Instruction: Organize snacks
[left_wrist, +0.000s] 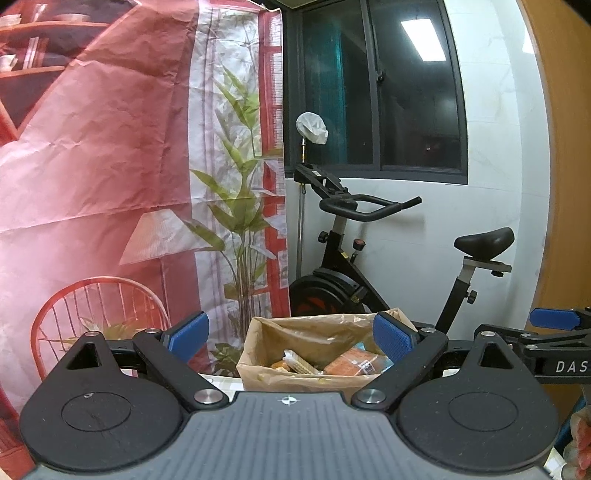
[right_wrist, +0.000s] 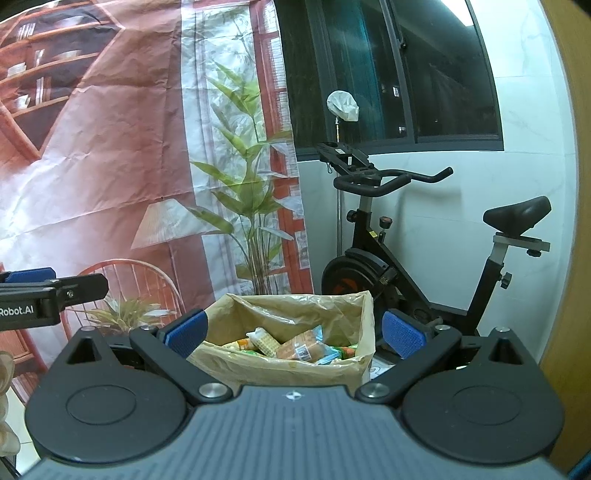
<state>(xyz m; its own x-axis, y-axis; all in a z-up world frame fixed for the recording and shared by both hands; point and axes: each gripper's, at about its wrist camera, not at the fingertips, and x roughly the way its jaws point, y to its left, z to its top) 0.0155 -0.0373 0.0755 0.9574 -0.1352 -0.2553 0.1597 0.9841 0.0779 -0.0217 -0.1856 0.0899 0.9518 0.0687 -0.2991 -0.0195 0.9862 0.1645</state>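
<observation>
An open brown paper bag (left_wrist: 258, 365) stands ahead of both grippers; it also shows in the right wrist view (right_wrist: 236, 354). Inside lie several wrapped snacks (left_wrist: 347, 363), among them an orange-brown packet (right_wrist: 301, 345) and a pale bar (right_wrist: 264, 339). My left gripper (left_wrist: 290, 338) is open and empty, raised just short of the bag. My right gripper (right_wrist: 293, 332) is open and empty at a similar height, to the right of the left one. The right gripper's finger (left_wrist: 554, 318) shows at the left view's right edge; the left gripper's finger (right_wrist: 29, 276) shows at the right view's left edge.
A black exercise bike (left_wrist: 369, 266) stands behind the bag by a white wall under a dark window (left_wrist: 388, 92). A printed backdrop curtain (left_wrist: 110, 166) hangs on the left. A wooden panel (right_wrist: 576, 258) borders the right. A light tabletop (left_wrist: 221, 382) is under the bag.
</observation>
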